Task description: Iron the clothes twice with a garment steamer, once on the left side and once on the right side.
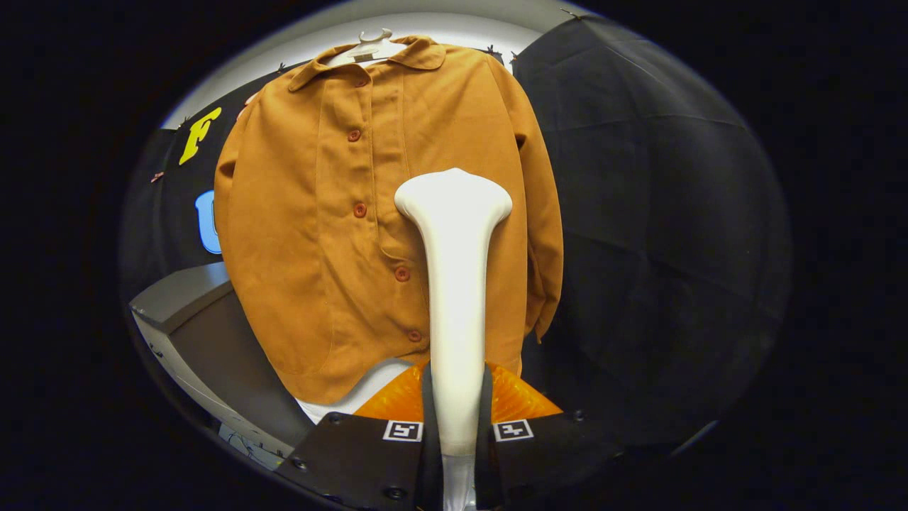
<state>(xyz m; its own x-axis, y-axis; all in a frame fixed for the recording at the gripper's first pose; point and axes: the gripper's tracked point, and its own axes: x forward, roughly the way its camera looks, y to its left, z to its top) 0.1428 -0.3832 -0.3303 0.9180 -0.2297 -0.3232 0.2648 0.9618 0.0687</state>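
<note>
Steamer (454,284) in gripper (457,419), against shirt (319,234)

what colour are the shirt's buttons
Reddish brown, a bit darker than the orange-brown shirt; the buttons show best in the gripper view.

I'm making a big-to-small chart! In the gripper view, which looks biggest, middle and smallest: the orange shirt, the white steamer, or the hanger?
1. Orange shirt, by far the largest.
2. White steamer, held between the gripper fingers; it sits near the camera, so it looks bigger than it is.
3. Hanger, just a small hook above the collar.
</note>
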